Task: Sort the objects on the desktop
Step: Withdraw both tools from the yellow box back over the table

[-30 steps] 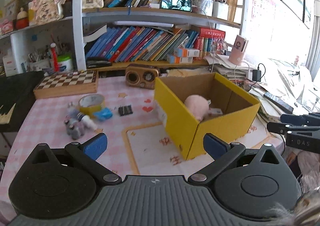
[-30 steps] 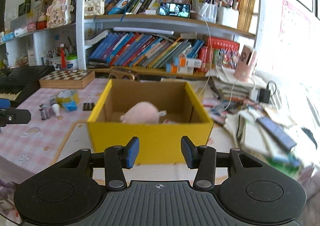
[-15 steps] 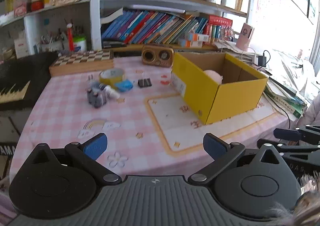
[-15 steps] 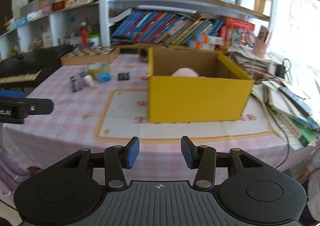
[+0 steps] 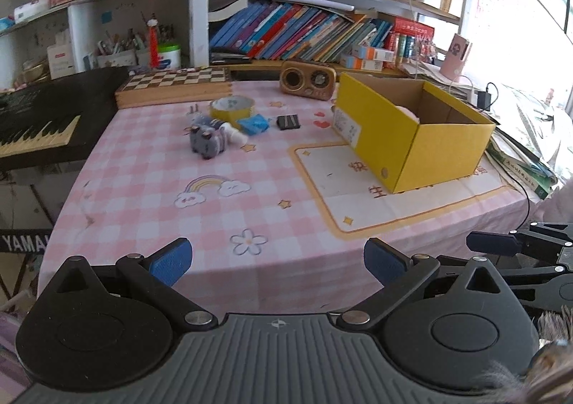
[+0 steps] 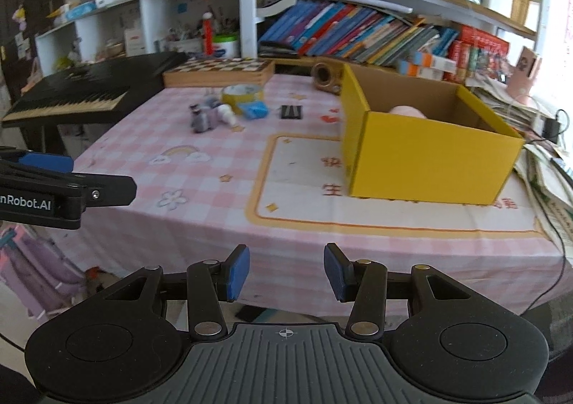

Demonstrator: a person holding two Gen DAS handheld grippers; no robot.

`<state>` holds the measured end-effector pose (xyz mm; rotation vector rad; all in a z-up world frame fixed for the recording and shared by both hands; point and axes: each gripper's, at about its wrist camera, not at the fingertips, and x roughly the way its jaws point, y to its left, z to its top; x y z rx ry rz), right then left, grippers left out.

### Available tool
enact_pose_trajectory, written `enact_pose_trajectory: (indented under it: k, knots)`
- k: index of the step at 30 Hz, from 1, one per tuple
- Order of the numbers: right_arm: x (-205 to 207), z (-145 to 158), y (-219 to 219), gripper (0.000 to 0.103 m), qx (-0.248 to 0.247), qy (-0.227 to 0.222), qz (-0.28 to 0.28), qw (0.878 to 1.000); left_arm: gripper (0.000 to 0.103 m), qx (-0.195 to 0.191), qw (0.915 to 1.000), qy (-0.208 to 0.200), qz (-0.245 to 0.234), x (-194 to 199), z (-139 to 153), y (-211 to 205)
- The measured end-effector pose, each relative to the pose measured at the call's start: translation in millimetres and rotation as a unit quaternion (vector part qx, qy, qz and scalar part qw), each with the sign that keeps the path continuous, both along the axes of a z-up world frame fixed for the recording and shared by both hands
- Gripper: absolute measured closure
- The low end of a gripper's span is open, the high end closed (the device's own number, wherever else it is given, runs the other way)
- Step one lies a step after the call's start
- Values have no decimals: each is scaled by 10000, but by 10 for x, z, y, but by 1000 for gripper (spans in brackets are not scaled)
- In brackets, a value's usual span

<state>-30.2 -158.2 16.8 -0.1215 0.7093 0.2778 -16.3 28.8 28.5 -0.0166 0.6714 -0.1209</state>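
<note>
Presently, from the left wrist view: the left tool [image 5: 275,262] hangs off the near edge of the bench [image 5: 250,210], fingers spread wide and empty. On the pink checked cloth, at the far side, a small cluster lies close together — a grey plush toy [image 5: 208,143], a yellow tape roll [image 5: 232,108], a blue packet [image 5: 253,124] and a black binder clip [image 5: 288,122]. A yellow box [image 5: 426,149] stands open to their right, with a pink soft item [image 5: 408,112] partly visible inside. A wooden radio [image 5: 308,80] sits behind the box, a chessboard [image 5: 175,86] behind the cluster.

From the right wrist view: the right tool [image 6: 285,270] is also off the near bench edge — fingers parted, nothing between them. The box [image 6: 429,157] stands ahead and to the right; the cluster, with the tape roll [image 6: 242,95], lies well beyond. A keyboard [image 6: 82,96] flanks the bench on the left.
</note>
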Motion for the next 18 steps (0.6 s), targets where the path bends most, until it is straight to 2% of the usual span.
enact_pose_trajectory:
  k: [5, 8, 18]
  knots:
    - [-3, -4, 158, 56, -33, 3, 223, 9997, 0, -22, 9999, 15, 150, -36, -10, 126]
    - [4, -1, 242, 51, -37, -14, 319, 9995, 0, -24, 9997, 12, 241, -59, -9, 201]
    - [49, 37, 494, 50, -41, -76, 661, 9978, 0, -68, 9980, -10, 625, -145, 6, 472]
